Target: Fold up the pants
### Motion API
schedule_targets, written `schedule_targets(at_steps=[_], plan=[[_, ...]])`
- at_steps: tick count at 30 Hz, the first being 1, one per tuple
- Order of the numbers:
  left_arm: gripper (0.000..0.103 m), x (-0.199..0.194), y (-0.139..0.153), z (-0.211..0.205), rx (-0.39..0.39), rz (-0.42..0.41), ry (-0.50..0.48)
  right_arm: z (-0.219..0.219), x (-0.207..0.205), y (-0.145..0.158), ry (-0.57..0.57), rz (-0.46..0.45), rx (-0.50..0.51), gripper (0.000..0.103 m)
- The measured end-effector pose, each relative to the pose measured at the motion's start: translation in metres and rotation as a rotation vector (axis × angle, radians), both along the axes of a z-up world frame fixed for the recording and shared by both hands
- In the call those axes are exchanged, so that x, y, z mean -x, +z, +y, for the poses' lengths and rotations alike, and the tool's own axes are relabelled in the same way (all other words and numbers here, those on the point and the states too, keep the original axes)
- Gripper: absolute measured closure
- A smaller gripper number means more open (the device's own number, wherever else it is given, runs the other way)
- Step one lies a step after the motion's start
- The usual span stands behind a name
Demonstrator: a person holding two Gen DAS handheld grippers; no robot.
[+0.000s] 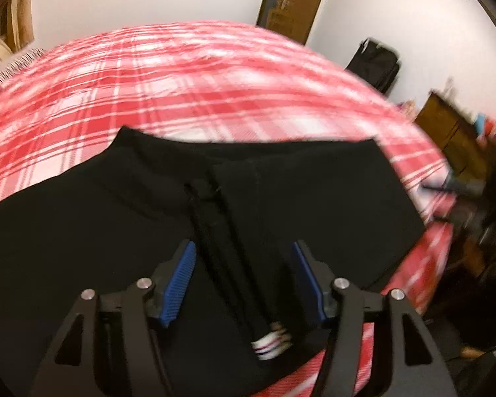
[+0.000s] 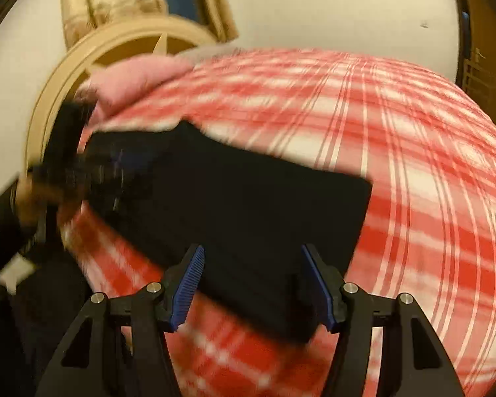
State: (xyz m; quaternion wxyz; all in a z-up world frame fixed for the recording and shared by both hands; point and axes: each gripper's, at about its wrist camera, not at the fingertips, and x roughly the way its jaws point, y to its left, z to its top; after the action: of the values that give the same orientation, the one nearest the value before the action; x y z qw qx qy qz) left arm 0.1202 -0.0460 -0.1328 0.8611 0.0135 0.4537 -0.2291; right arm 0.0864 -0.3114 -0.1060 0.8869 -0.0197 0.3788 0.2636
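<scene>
Black pants [image 1: 148, 218] lie flat on a bed with a red and white plaid cover [image 1: 168, 79]. In the left wrist view the waistband end faces me, and a black drawstring with striped white tips [image 1: 271, 344] runs down between the blue pads. My left gripper [image 1: 243, 254] hovers open just above the waist, holding nothing. In the right wrist view the pants [image 2: 241, 205] show as a dark folded rectangle on the plaid cover [image 2: 413, 165]. My right gripper [image 2: 251, 258] is open over its near edge, empty. The left gripper [image 2: 66, 162] appears blurred at the pants' far left end.
A pink pillow [image 2: 132, 79] and a tan round headboard [image 2: 82, 59] sit at the bed's far left. A brown door [image 1: 294, 3], a black bag [image 1: 377, 63] and wooden furniture [image 1: 453, 132] stand past the bed's right side. The bed edge drops off at lower right.
</scene>
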Motion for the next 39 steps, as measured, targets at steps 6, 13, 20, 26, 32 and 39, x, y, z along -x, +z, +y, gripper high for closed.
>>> schedule_targets(at_steps=[6, 13, 20, 26, 32, 39], plan=[[0.040, 0.003, -0.003, 0.005, 0.005, -0.037, 0.020, 0.003, -0.065, -0.035, -0.078, 0.133, 0.041, 0.041], [0.034, 0.010, 0.003, 0.038, 0.080, -0.040, 0.096, 0.040, -0.052, 0.003, -0.024, 0.089, 0.020, 0.041], [0.028, 0.015, 0.006, 0.056, 0.061, -0.041, 0.153, 0.148, -0.057, -0.002, 0.202, 0.081, 0.019, 0.041], [0.028, 0.019, 0.003, 0.077, 0.042, -0.041, 0.193, 0.171, -0.069, -0.027, 0.163, 0.152, 0.101, 0.041], [0.028, 0.024, 0.009, 0.088, -0.013, -0.062, 0.210, 0.195, -0.076, -0.008, 0.206, 0.091, 0.064, 0.041], [0.024, 0.033, 0.014, 0.112, -0.105, -0.101, 0.263, 0.218, -0.097, -0.033, 0.183, 0.098, 0.099, 0.040]])
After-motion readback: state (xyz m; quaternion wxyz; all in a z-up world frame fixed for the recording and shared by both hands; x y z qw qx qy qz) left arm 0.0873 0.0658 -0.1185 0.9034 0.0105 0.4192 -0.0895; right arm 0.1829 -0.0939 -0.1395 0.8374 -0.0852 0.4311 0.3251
